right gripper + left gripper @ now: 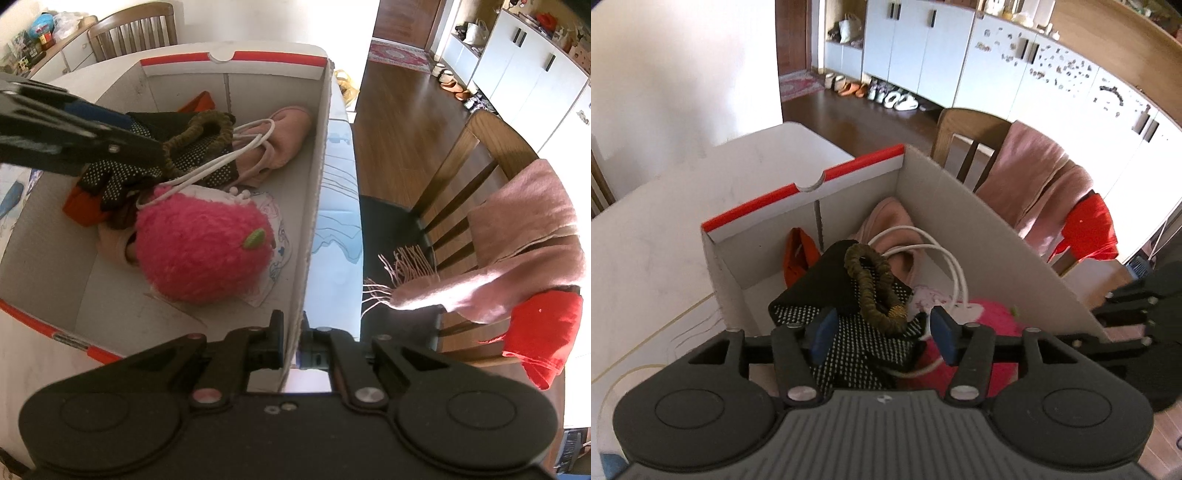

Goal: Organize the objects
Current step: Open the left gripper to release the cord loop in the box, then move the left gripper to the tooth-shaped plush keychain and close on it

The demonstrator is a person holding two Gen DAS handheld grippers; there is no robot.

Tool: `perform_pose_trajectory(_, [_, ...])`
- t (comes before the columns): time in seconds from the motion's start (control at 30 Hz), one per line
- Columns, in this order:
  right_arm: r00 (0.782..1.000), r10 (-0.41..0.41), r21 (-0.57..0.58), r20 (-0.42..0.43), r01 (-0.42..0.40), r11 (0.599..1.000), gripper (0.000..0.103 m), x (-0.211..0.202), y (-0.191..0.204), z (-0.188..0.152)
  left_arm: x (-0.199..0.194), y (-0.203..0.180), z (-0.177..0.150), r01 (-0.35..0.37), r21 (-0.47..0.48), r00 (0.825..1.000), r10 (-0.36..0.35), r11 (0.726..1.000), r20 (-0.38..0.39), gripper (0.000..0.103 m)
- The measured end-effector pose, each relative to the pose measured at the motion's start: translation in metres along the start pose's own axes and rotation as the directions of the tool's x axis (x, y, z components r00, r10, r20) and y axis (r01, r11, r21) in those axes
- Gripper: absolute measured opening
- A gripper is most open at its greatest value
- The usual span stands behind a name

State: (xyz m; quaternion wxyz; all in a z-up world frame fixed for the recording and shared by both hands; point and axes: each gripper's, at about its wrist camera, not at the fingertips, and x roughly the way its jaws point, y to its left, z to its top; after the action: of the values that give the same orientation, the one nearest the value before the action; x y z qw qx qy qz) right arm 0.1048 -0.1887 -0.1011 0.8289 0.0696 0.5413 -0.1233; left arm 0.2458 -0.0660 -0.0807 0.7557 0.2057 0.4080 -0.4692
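An open cardboard box (979, 229) with a red rim stands on the white table (665, 221). Inside lie a black dotted glove (864, 347), an olive fabric ring (871, 291), a white cord (945, 258), a pink slipper (890, 221), a fuzzy pink hat (199, 247) and an orange item (799, 254). My left gripper (883, 314) hangs open just above the glove and ring, its blue pads clear of both. My right gripper (291, 325) is shut on the box's right wall (317, 192) at its near corner.
A wooden chair (491, 147) stands close to the right of the table, with a pink fringed scarf (517, 240) and a red cloth (543, 339) draped over it. White cabinets (923, 48) and shoes line the far wall. Another chair (133, 29) stands behind the table.
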Motion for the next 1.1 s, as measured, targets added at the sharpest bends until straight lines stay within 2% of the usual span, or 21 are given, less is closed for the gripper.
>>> perform_pose_trajectory(0.13, [1.000,-0.003,-0.008,0.003,0.003,1.000,0.005,-0.001,0.001,0.000,-0.024,-0.002,-0.007,0.005,-0.013,0.999,-0.005,1.000,0.043,0.057])
perform_pose_trajectory(0.2, [1.000,-0.005,-0.009,0.003,0.005,1.000,0.005,-0.001,0.001,0.000,-0.036,-0.001,-0.012,0.004,-0.021,0.998,-0.003,1.000,0.064,0.065])
perform_pose_trajectory(0.4, [1.000,-0.011,-0.017,0.008,0.011,1.000,0.005,-0.003,0.003,0.000,-0.069,0.002,-0.028,0.002,-0.054,0.994,0.004,0.999,0.107,0.071])
perform_pose_trajectory(0.57, [1.000,-0.016,-0.023,0.007,0.017,1.000,0.006,-0.004,0.004,0.000,-0.090,0.020,-0.051,-0.011,-0.111,0.991,0.026,0.994,0.130,0.080])
perform_pose_trajectory(0.67, [1.000,-0.016,-0.023,0.006,0.016,1.000,0.006,-0.005,0.005,0.001,-0.099,0.036,-0.065,-0.038,-0.149,0.990,0.057,0.988,0.130,0.081])
perform_pose_trajectory(0.83, [1.000,-0.018,-0.024,0.006,0.018,1.000,0.006,-0.005,0.005,0.001,-0.113,0.072,-0.090,-0.096,-0.255,0.984,0.132,0.962,0.124,0.087])
perform_pose_trajectory(1.0, [1.000,-0.021,-0.026,0.004,0.021,0.999,0.008,-0.006,0.006,0.001,-0.119,0.099,-0.112,-0.160,-0.333,0.973,0.206,0.929,0.108,0.101])
perform_pose_trajectory(1.1, [1.000,-0.023,-0.025,0.002,0.023,0.999,0.008,-0.006,0.006,0.001,-0.114,0.109,-0.126,-0.179,-0.349,0.972,0.221,0.920,0.084,0.102])
